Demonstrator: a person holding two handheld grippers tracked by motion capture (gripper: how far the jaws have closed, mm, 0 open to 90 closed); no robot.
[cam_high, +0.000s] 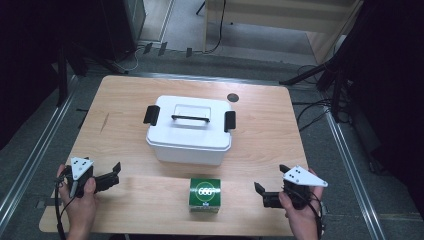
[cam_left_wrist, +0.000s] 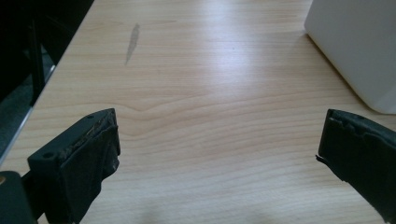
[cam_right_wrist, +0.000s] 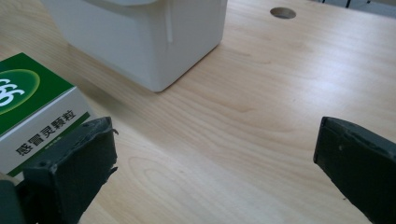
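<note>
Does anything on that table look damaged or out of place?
Mostly tidy. The white lidded box and green carton sit upright. One oddity: a grey streak mars the wooden table left of the box, like a scuff or smear.

Even overhead light falls on the wooden table (cam_high: 125, 100), bright at centre while the high view's side edges sink into black. A pale sheen lies mid-frame in the left gripper view. Close jaws look soft; all frames slightly grainy
</note>
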